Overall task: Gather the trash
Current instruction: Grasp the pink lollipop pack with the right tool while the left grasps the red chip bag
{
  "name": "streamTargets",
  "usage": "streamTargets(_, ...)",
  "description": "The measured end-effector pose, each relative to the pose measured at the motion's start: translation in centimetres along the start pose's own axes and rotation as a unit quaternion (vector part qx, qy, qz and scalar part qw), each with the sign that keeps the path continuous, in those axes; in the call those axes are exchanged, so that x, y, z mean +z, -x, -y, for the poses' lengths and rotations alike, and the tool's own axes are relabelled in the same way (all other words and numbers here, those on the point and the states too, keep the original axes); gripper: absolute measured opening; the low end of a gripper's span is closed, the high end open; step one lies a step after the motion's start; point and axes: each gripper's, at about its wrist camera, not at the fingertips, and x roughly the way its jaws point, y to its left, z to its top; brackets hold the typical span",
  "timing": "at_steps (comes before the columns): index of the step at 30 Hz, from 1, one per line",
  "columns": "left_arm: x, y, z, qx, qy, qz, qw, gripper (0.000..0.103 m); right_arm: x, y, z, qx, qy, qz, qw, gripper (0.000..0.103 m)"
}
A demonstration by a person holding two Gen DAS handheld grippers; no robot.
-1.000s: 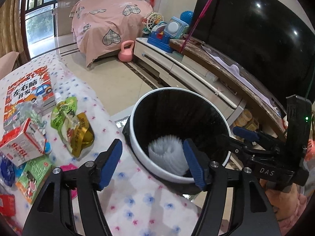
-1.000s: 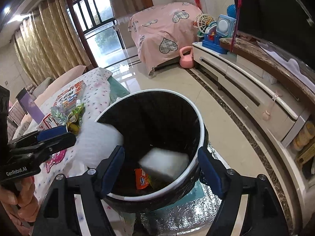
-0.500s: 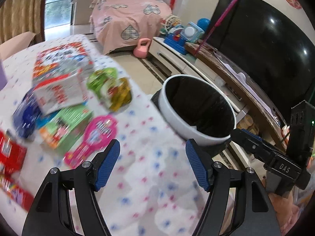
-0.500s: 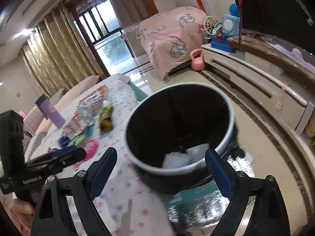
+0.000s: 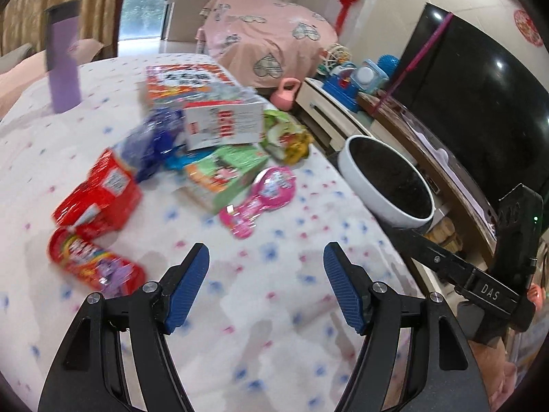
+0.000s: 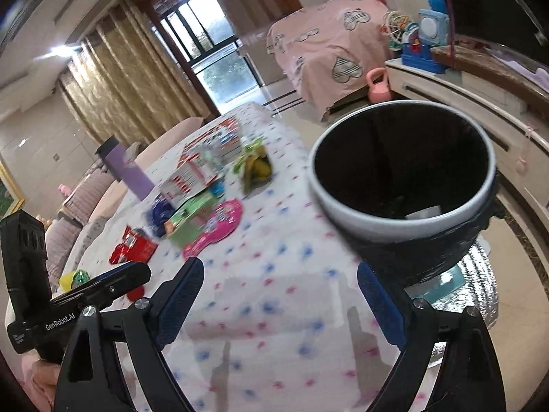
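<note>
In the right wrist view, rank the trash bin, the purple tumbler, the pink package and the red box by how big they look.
Largest to smallest, as they look:
1. trash bin, by far, though it is also nearest the camera
2. pink package
3. purple tumbler
4. red box

The tumbler stands farther back, so its true rank against the package is unsure.

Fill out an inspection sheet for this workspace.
Surface: table under a white dotted cloth.
Job's things: bin with black liner beside the table; red packets, green box, pink wrapper, green-yellow pouch, white carton, blue wrapper on the cloth.
Clutter: purple bottle upright; book.
Grippers: left gripper and right gripper open, empty.
Cables: nothing seen.
Surroundings: television, pink kettlebell, toys, curtains.
</note>
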Motion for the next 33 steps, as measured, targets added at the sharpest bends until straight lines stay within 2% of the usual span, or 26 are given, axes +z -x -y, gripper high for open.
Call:
streamTargets(6,-1.3,1.1,-2.7,0.012,0.022,0.003,0.9997,0.071,-1.0,-1.4,-2.2,0.007,0.009,-0.019,1.000,0.092)
streamTargets(21,-1.5,3.9,-8.2,0.046,0.069,0.029,0.9962,0.071,-1.6,-4.0,-7.1,0.031,0.039,-0.038,0.998,0.092)
streamTargets(28,-0.6,3.7,-9.5,0.058,0.068,0.032,0.9955,0.071,-1.2,-5.7,-7.8,0.025,0.043,-0.043,0.998,0.092)
streamTargets(33,0.9,2.8,-9.9,0.066,0.055,0.034,0.9957,0.071,0.4,-7.4,-7.6,0.015,0.047,-0.044,0.998,0.092)
